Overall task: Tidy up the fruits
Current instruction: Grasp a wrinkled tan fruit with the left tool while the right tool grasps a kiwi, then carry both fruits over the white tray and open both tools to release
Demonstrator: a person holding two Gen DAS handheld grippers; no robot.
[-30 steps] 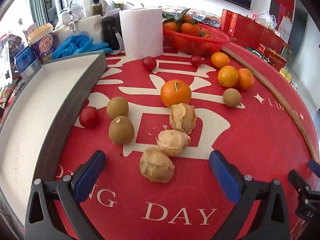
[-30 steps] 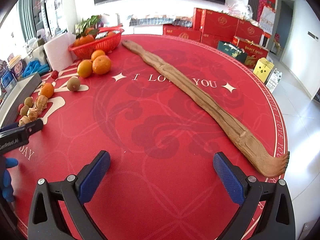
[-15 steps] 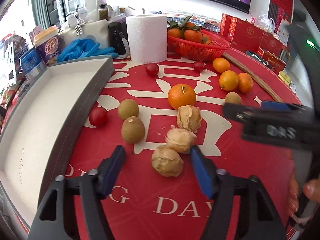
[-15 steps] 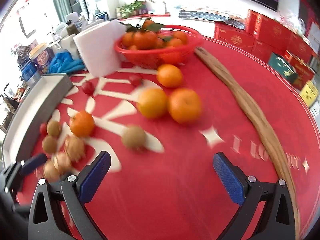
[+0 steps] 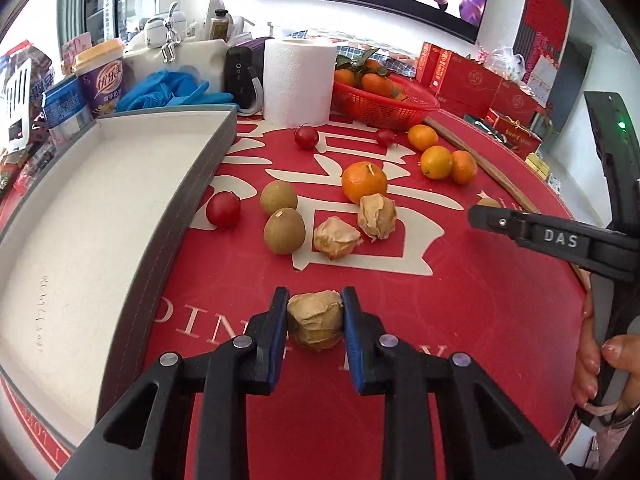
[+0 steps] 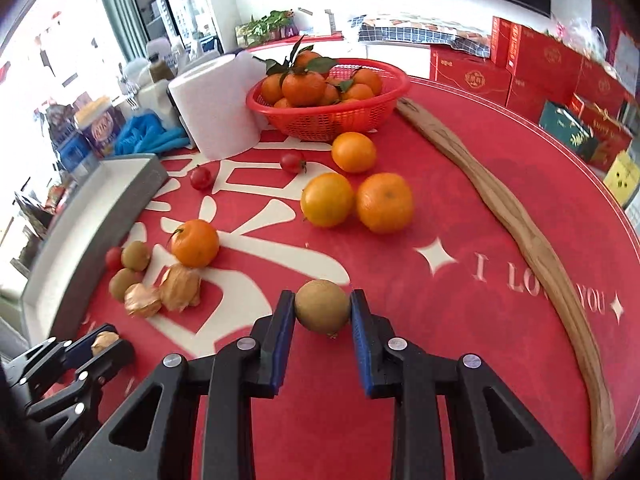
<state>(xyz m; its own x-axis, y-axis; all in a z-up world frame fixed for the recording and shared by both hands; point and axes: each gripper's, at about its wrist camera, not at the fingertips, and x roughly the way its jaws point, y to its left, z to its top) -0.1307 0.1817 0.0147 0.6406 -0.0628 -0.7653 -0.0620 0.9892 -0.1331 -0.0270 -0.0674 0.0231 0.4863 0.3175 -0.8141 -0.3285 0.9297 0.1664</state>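
My left gripper (image 5: 315, 307) is shut on a tan papery husk fruit (image 5: 315, 320) just above the red tablecloth. My right gripper (image 6: 322, 307) is shut on a brown kiwi (image 6: 322, 306). Two more husk fruits (image 5: 336, 237), two kiwis (image 5: 284, 231), a cherry tomato (image 5: 223, 209) and an orange (image 5: 364, 182) lie ahead of the left gripper. The grey tray (image 5: 100, 216) with a white inside lies to the left. Three oranges (image 6: 355, 196) sit ahead of the right gripper. The right gripper also shows in the left wrist view (image 5: 484, 216).
A red basket of tangerines (image 6: 332, 96), a paper towel roll (image 5: 298, 80) and two cherry tomatoes (image 5: 306, 136) stand at the back. A long wooden piece (image 6: 520, 220) runs down the right side. Cups, blue gloves (image 5: 172, 88) and boxes crowd behind the tray.
Both grippers have closed: the left on the nearest husk fruit, the right on the lone kiwi. The right gripper swung left toward the fruits and moved in on the kiwi.
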